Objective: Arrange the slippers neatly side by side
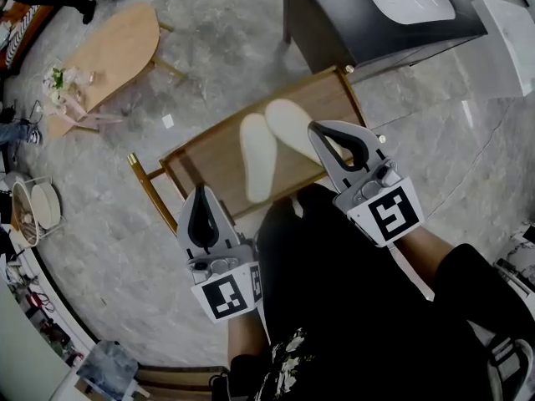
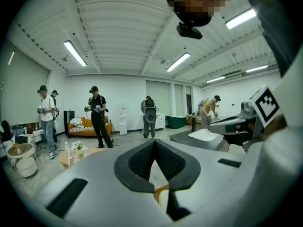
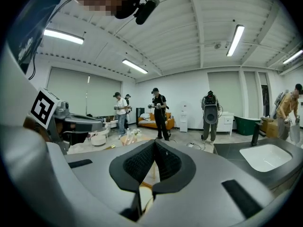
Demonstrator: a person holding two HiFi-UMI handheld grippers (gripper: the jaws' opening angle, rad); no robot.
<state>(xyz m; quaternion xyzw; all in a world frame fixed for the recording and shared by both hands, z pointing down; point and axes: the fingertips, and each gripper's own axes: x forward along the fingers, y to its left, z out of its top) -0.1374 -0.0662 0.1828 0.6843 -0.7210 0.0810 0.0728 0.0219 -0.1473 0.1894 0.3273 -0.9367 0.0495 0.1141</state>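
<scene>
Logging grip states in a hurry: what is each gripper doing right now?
Left gripper: closed, holding nothing.
Right gripper: closed, holding nothing.

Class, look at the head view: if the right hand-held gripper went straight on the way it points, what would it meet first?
Probably the right slipper on the wooden table, just beside the shut tips of the right hand-held gripper; height is unclear, so it might pass over.
</scene>
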